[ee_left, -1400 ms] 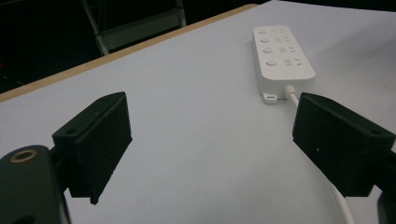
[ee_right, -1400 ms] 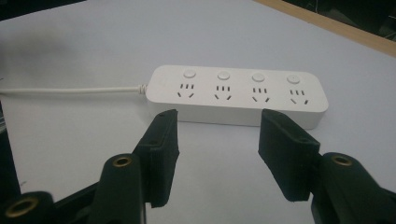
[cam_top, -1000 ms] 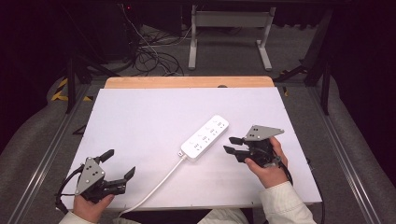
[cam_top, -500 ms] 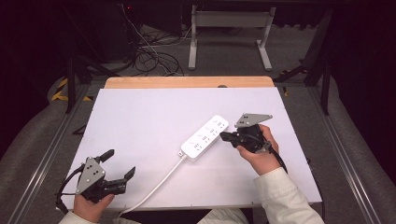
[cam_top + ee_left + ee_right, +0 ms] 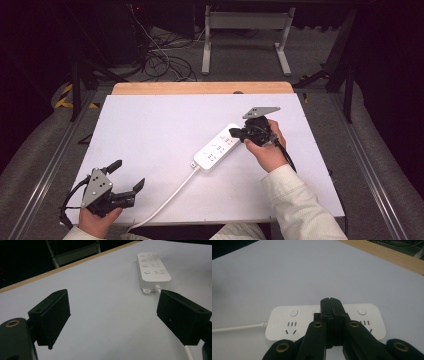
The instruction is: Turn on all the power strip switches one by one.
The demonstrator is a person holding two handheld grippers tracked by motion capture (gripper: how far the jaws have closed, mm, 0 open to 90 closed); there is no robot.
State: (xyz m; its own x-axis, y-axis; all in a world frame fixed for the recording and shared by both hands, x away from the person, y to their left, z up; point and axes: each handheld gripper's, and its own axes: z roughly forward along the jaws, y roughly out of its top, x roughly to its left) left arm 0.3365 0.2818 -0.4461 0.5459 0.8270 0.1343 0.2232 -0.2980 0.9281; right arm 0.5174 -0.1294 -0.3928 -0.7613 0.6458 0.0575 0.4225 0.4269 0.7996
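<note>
Room: dark space, with loose cables on the floor (image 5: pixel 160 65) and a metal frame leg (image 5: pixel 245 30) beyond the table's far edge.
Surface: I'm working over a white table top (image 5: pixel 165 125) with a wooden strip along its far side; it is bare apart from one item.
Power strip: a white power strip (image 5: pixel 218 148) lies flat, right of centre and angled across the table, its white cord (image 5: pixel 165 200) running off toward my near edge.
Right gripper: my right gripper (image 5: pixel 331 305) has its jaws pressed fully together with nothing between them; the tips sit over the strip's row of round buttons (image 5: pixel 293 312), near the middle one. Whether they touch it I cannot tell.
Left gripper: my left gripper (image 5: pixel 112 315) is spread wide and empty, low at the near left corner, well apart from the strip.
Likely intent: I'd guess a button press with the closed tips.
Handling: I judge it a rigid plastic shell, light, smooth enough to skid on this surface when pushed sideways; the cord is limp and will drag.
Where to hold: across the narrow width at the cord end, or pin it from above while pressing.
</note>
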